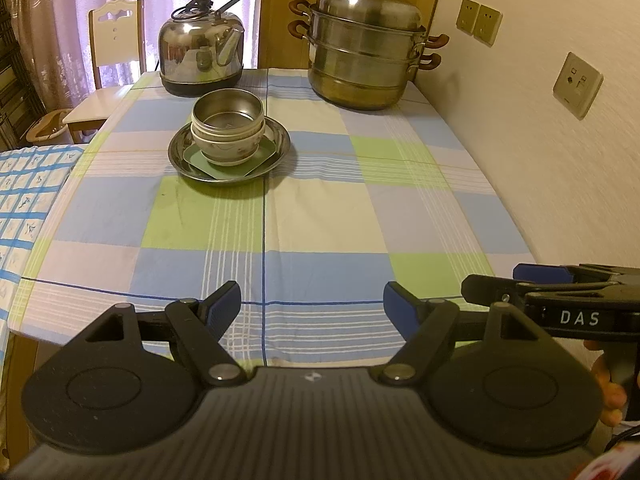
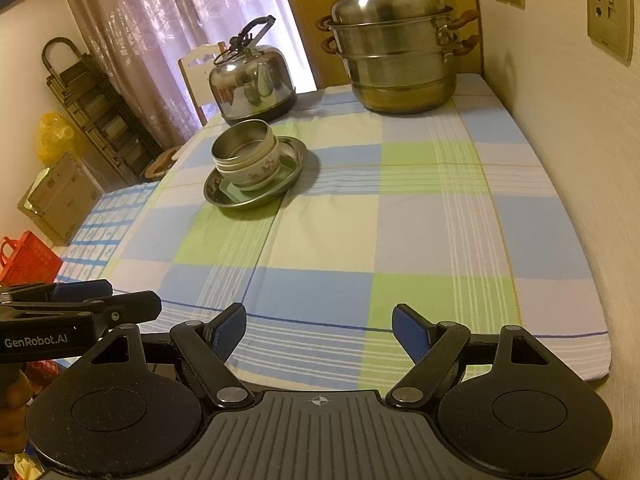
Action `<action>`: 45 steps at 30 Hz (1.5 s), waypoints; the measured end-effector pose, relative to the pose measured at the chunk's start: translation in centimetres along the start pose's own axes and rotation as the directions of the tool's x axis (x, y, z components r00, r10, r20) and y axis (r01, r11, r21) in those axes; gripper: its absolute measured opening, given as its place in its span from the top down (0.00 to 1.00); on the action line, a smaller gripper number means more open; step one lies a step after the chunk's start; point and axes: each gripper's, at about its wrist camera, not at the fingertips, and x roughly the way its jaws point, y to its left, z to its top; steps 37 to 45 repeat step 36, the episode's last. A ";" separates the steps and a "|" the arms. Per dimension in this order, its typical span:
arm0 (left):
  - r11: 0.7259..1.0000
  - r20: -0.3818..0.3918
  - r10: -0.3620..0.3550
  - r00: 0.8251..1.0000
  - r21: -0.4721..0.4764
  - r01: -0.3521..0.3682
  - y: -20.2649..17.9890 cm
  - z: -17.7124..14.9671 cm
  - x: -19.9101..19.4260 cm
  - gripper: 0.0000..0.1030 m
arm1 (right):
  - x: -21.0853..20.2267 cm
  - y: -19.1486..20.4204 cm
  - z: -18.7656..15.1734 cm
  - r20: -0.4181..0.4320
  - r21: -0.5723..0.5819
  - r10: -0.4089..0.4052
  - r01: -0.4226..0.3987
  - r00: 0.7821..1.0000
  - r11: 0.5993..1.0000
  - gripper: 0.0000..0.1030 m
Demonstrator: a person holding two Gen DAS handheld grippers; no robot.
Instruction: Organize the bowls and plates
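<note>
A steel bowl (image 1: pixel 228 111) is nested in white floral bowls (image 1: pixel 230 148), which stand on a green square plate (image 1: pixel 244 168) inside a round steel plate (image 1: pixel 280 140), at the far left-middle of the checked table. The stack also shows in the right wrist view, steel bowl (image 2: pixel 240 145) on top, steel plate (image 2: pixel 294 168) beneath. My left gripper (image 1: pixel 312 306) is open and empty over the table's near edge. My right gripper (image 2: pixel 319 330) is open and empty, beside it, also at the near edge. Both are far from the stack.
A steel kettle (image 1: pixel 202 52) and a tall steel steamer pot (image 1: pixel 362 52) stand at the table's far end. A wall with sockets (image 1: pixel 576 84) runs along the right. A chair (image 1: pixel 108 64) and a second checked surface (image 1: pixel 28 200) are at the left.
</note>
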 end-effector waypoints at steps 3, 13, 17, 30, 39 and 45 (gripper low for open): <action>1.000 0.000 0.000 1.000 0.000 0.000 0.0 0.0 0.0 0.25 | 0.1 -0.1 0.1 -0.001 0.001 -0.001 0.001 1.000 1.000 0.23; 1.000 0.000 0.000 1.000 0.001 0.000 0.0 0.0 0.0 0.25 | 0.2 -0.2 0.1 -0.001 0.002 0.001 -0.001 1.000 1.000 0.23; 1.000 0.000 0.000 1.000 0.001 0.000 0.0 0.0 0.0 0.25 | 0.2 -0.2 0.1 0.000 0.001 0.000 0.000 1.000 1.000 0.23; 1.000 0.000 0.000 1.000 0.002 0.000 0.1 0.1 0.0 0.25 | 0.2 -0.3 0.1 -0.001 0.001 0.001 -0.001 1.000 1.000 0.23; 1.000 -0.002 0.002 1.000 0.002 -0.002 0.1 0.1 0.1 0.25 | 0.2 -0.2 0.1 0.000 0.001 0.000 0.000 1.000 1.000 0.23; 1.000 -0.002 0.002 1.000 0.002 -0.002 0.1 0.1 0.1 0.25 | 0.2 -0.2 0.1 0.000 0.001 0.000 0.000 1.000 1.000 0.23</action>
